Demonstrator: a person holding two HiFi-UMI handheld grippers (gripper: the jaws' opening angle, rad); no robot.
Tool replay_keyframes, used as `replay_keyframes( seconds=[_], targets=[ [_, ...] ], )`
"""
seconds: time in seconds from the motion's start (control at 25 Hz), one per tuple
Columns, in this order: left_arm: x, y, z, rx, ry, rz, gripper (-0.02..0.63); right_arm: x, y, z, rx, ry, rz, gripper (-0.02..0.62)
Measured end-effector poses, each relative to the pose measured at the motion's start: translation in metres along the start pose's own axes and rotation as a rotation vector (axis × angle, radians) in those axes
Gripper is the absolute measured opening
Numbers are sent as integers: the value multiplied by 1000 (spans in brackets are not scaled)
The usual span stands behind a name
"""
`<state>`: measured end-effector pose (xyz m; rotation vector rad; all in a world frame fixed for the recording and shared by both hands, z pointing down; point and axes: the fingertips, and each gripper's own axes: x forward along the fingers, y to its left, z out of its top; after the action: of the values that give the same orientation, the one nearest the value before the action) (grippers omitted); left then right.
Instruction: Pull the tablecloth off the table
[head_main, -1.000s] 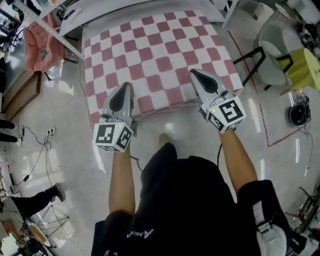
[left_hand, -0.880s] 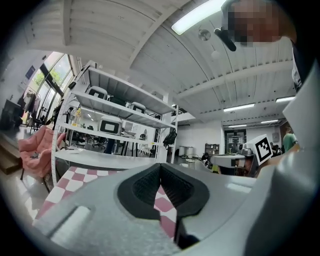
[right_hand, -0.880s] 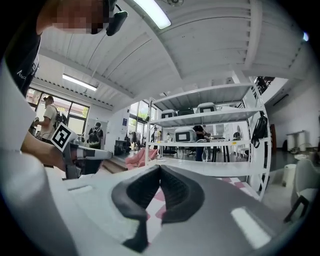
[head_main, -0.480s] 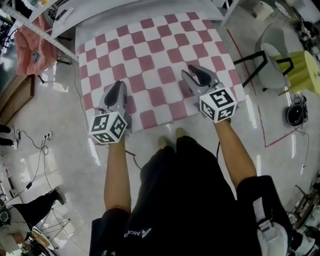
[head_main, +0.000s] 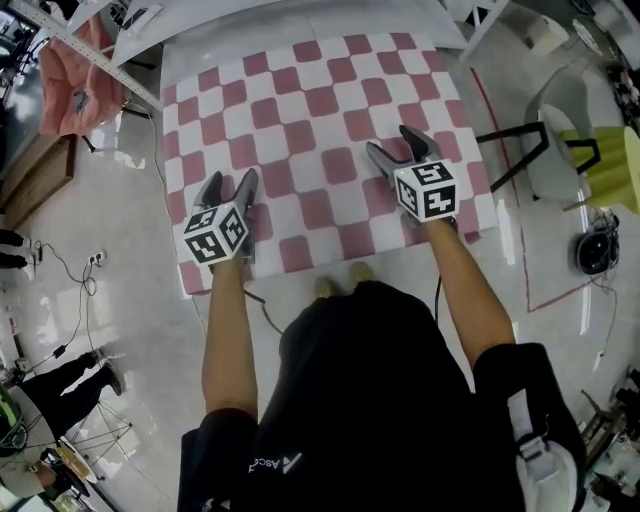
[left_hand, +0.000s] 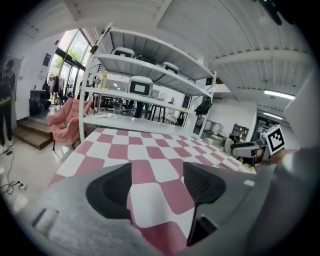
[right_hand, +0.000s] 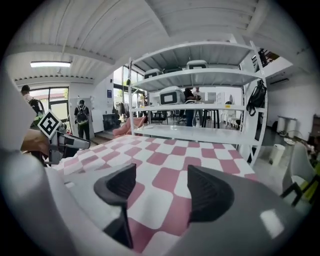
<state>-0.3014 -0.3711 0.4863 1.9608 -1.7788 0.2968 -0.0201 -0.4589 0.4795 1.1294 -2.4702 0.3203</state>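
A pink-and-white checked tablecloth (head_main: 310, 90) covers the whole table. My left gripper (head_main: 228, 183) hangs over the cloth's near left part. Its jaws have just been opening and stand open, with nothing pinched between them. My right gripper (head_main: 395, 142) is over the near right part, a little further in; its jaws have also just been opening and stand open on nothing. In the left gripper view the tablecloth (left_hand: 145, 150) lies flat below the left gripper (left_hand: 155, 182). In the right gripper view the tablecloth (right_hand: 170, 150) lies below the right gripper (right_hand: 157, 187).
A white shelving unit (left_hand: 145, 65) stands behind the table's far edge. A pink cloth (head_main: 75, 75) hangs at the far left. A grey chair (head_main: 560, 130) and a yellow-green seat (head_main: 615, 150) stand at the right. Cables (head_main: 60, 270) lie on the glossy floor, where people stand at the left.
Both grippers have moved forward from the table's near edge to over the cloth and sunk lower. Both pairs of jaws have gone from shut to open.
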Motion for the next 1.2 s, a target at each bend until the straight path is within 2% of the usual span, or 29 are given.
replay_keyframes(
  seconds=[0.28, 0.44, 0.68, 0.96, 1.2],
  targets=[
    [31, 40, -36, -32, 191, 107, 347, 36, -37, -48, 56, 202, -76, 362],
    [50, 55, -42, -39, 252, 147, 354, 57, -61, -66, 92, 285, -118, 376],
    [71, 65, -58, -46, 343, 163, 358, 77, -85, -80, 122, 355, -136, 376],
    [75, 66, -61, 19, 379, 205, 359, 78, -87, -80, 125, 356, -154, 379],
    [78, 55, -61, 57, 373, 180, 285, 79, -76, -79, 102, 354, -133, 271]
  ],
)
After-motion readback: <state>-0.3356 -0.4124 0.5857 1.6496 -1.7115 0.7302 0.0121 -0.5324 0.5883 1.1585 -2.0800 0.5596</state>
